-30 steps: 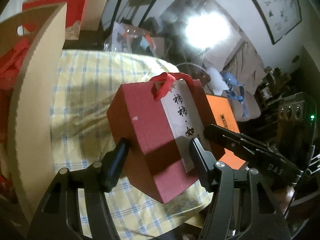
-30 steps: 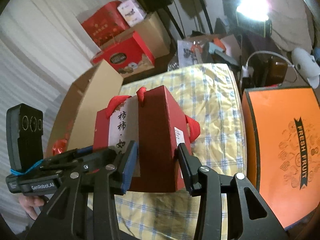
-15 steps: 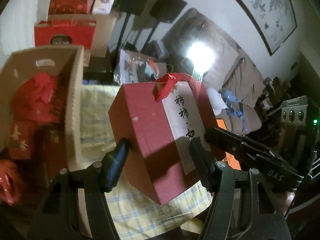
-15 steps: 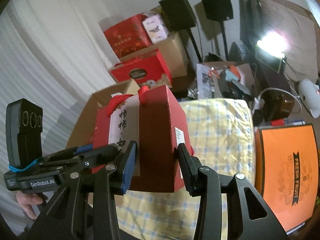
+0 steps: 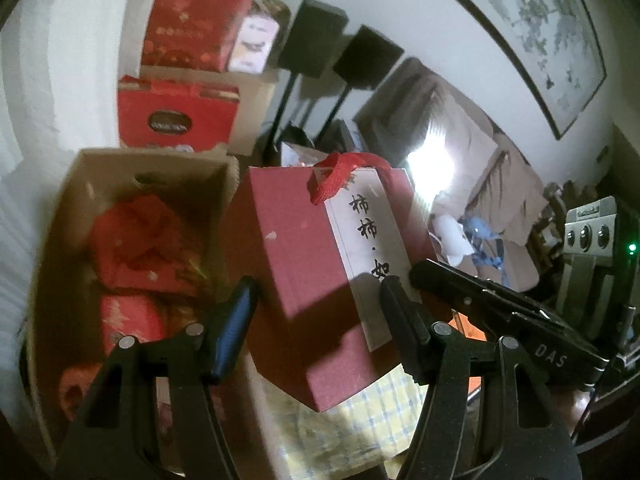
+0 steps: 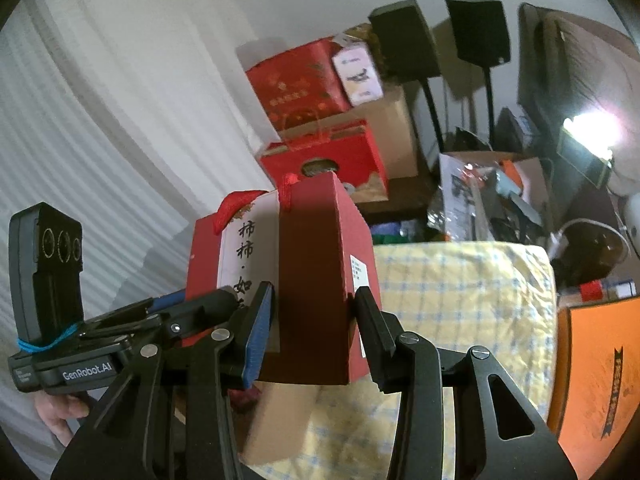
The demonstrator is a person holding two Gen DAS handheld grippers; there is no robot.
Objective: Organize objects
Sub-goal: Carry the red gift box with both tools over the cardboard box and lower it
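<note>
Both grippers — the left gripper (image 5: 316, 312) and right gripper (image 6: 314, 312) — clamped the upright red gift box (image 5: 320, 272) aloft, just right of the open cardboard box (image 5: 72, 208) — its likely destination leftward.

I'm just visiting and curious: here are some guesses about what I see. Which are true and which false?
1. Both sets of tongs grip the same red gift box. True: the left tongs and right tongs each clamp it.
2. The box sits flat on the checked cloth. False: it is held in the air above it.
3. The open cardboard carton is empty. False: red packages lie inside.
4. The box has a red ribbon handle. True.
5. An orange box lies to the right of the cloth in the right wrist view. True.
</note>
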